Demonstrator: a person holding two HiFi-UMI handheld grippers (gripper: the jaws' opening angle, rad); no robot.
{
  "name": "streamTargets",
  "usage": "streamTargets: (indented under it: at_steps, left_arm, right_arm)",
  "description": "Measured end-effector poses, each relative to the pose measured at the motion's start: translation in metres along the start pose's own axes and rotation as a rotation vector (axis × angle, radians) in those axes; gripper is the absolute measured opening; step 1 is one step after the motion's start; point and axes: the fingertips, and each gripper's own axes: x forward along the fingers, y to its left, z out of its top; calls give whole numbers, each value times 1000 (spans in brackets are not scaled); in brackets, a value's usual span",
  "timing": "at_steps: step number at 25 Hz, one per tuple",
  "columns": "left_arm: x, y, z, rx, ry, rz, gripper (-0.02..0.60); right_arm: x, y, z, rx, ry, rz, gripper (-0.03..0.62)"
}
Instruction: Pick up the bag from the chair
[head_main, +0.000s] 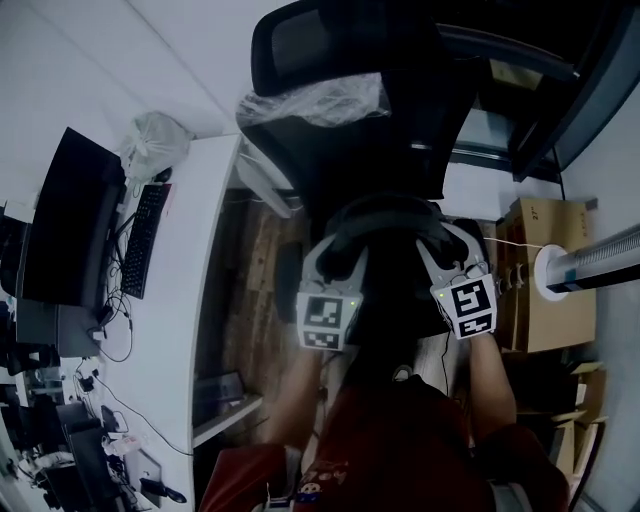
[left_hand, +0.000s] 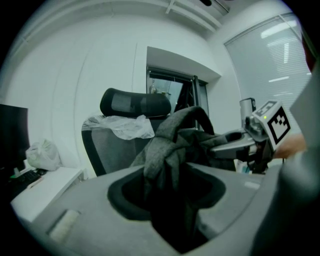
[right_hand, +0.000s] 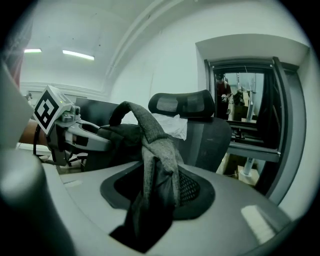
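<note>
Both claws are on it now. The left gripper (left_hand: 167, 196) has its jaws pinched onto a bunched fold of the bag's (left_hand: 176, 137) grey cloth, and the right gripper (right_hand: 150, 207) is clamped on another twist of the same fabric. The bag hangs between the two, just in front of the chair (head_main: 345, 60) and level with its backrest. From the head view I cannot tell whether its bottom is clear of the seat.

Here is the worry. Each claw holds only a wad of soft cloth, not a handle, so if the bag is heavy, that fold could slide out through the jaws and the whole thing would drop back toward the chair. If one hand rises faster than the other, the load goes onto a single pinch, which makes a slip likelier. A dark strap loops over the top of the bag, and it might snag on the chair on the way out.

A plastic sheet (head_main: 318, 100) is draped over the top of the chair back, behind the bag, and a careless swing could drag it off. The desk (head_main: 205, 230) stands close on the chair's left, so there is not much room that side.
</note>
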Motion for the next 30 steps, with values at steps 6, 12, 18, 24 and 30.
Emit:
streamTargets:
  at_steps: [6, 12, 18, 24, 30]
  left_arm:
    - [-46, -48, 9, 20, -9, 31, 181]
    - [-94, -86, 6, 12, 2, 60, 179]
    - [-139, -121, -1, 2, 27, 74, 178]
    - [-177, -134, -8, -4, 28, 91, 176]
    - [-214, -135, -12, -10, 8, 95, 175]
  right_arm:
    - [-62, 16, 1, -13, -23, 6, 156]
    - [-115, 40, -5, -20, -24, 24, 156]
    - [-163, 65, -10, -16, -17, 53, 156]
    - [-188, 93, -11, -17, -13, 73, 156]
    - [-206, 125, -5, -26, -12, 75, 156]
